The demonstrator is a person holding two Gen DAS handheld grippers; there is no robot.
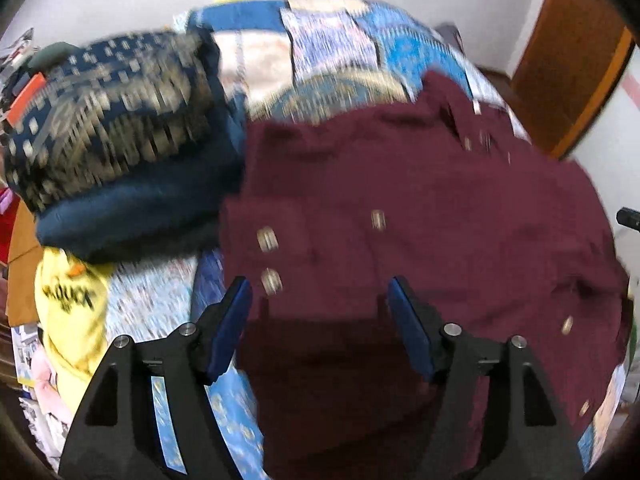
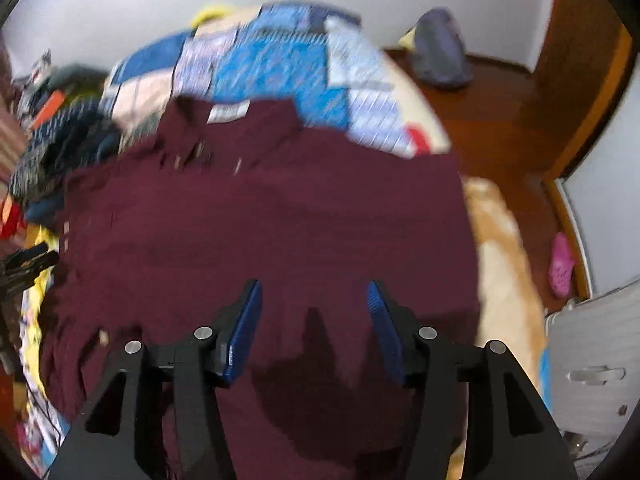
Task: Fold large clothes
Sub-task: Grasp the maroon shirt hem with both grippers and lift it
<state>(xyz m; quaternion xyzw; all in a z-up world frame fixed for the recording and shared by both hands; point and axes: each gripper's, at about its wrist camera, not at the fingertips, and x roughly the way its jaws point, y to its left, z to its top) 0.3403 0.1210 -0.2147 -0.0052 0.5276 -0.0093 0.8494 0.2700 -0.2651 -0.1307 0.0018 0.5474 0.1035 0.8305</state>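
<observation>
Yellow garment (image 1: pixel 70 312) bears blurred, unreadable black lettering.

I count one maroon shirt (image 1: pixel 420 208) spread on one patchwork bedspread (image 1: pixel 332 36). On it I make out about seven pale buttons (image 1: pixel 267 239), though blur may hide more. Beside it I see one folded dark patterned garment (image 1: pixel 108 120) and one yellow printed garment (image 1: pixel 72 312). On the floor I count one pink shoe (image 2: pixel 562 266) and one grey bundle (image 2: pixel 440 54). Two grippers show, the left gripper (image 1: pixel 318 292) and the right gripper (image 2: pixel 314 294), each with two blue pads.
</observation>
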